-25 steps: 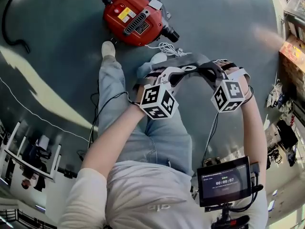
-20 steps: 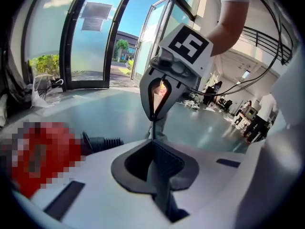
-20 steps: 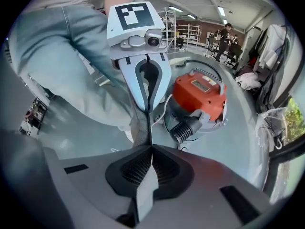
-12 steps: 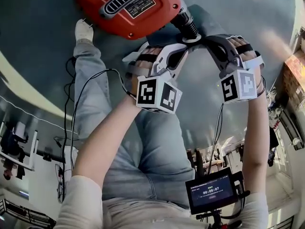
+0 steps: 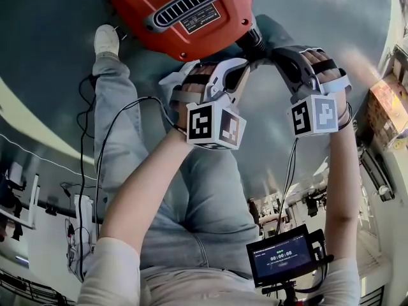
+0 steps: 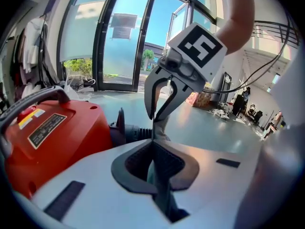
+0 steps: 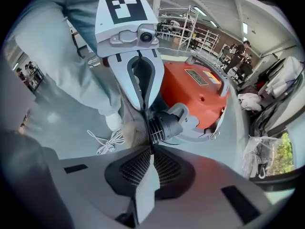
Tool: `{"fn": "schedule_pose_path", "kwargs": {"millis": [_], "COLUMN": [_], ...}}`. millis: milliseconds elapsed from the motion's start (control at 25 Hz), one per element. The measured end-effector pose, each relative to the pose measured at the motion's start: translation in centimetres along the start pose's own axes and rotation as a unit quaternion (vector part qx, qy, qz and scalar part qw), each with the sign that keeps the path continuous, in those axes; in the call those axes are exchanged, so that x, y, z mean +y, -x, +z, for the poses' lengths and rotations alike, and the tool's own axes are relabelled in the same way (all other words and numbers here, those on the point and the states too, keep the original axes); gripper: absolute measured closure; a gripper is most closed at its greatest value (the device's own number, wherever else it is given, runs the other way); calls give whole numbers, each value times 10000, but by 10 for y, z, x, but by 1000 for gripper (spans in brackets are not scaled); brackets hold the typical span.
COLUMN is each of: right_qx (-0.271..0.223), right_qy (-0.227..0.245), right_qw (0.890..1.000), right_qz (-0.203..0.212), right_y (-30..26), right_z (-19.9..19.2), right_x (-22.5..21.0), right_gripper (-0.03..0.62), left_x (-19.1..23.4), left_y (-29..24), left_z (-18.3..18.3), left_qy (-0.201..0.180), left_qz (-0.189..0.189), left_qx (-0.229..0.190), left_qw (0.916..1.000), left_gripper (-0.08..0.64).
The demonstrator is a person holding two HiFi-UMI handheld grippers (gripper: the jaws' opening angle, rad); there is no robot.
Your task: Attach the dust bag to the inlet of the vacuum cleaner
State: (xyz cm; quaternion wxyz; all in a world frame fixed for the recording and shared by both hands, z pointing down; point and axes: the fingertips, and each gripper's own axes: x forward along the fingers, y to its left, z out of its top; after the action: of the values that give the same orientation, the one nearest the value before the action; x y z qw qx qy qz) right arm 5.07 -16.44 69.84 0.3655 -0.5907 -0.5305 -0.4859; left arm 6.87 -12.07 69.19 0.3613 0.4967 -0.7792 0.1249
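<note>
A person bends over a red vacuum cleaner (image 5: 185,11) on a grey workshop floor (image 5: 331,11), holding the dust bag (image 7: 133,130) stretched between two hand-held tools just in front of the machine's black ribbed inlet (image 7: 167,125). The left gripper (image 6: 153,144) is clamped tight on a thin fold of the grey cloth, and the right gripper (image 7: 151,149) faces it, pinching the same edge from the other side, so the bag hangs between the two tips, right beside the inlet but apparently not yet over it. The bag looks light, soft and limp, the kind of fabric that folds on itself and slides through a loose pinch, so it probably has to be held by the rim of its mouth, on opposite sides, and pulled apart to open it before it goes over the stiff nozzle. Whether the present hold is on the mouth itself cannot be made out. The vacuum looks heavy enough to stay put while the cloth is pushed on, though a thin edge could slip free under a hard tug.
</note>
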Motion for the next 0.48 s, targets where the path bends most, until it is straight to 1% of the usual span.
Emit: {"fn": "schedule_pose_path", "kwargs": {"millis": [80, 160, 240, 360, 480], "right_qx": [-34, -70, 15, 193, 250], "right_qy": [-68, -42, 165, 620, 904], "right_qw": [10000, 9999, 9997, 9968, 9925], "right_qz": [34, 109, 195, 467, 778], "right_y": [-4, -4, -3, -5, -9], "right_z": [-2, -2, -1, 0, -1], "right_x": [-5, -5, -2, 1, -1], "right_gripper": [572, 574, 574, 574, 572], "left_x": [6, 5, 2, -4, -4], "left_y": [-3, -4, -5, -10, -15], "left_z": [1, 1, -3, -11, -11], "left_qy": [-14, -70, -81, -164, -82], "left_qz": [26, 7, -162, -562, -760], "left_qx": [-41, -87, 49, 473, 592], "left_qw": [10000, 9999, 9998, 9972, 9953], "left_gripper": [549, 549, 549, 549, 548]}}
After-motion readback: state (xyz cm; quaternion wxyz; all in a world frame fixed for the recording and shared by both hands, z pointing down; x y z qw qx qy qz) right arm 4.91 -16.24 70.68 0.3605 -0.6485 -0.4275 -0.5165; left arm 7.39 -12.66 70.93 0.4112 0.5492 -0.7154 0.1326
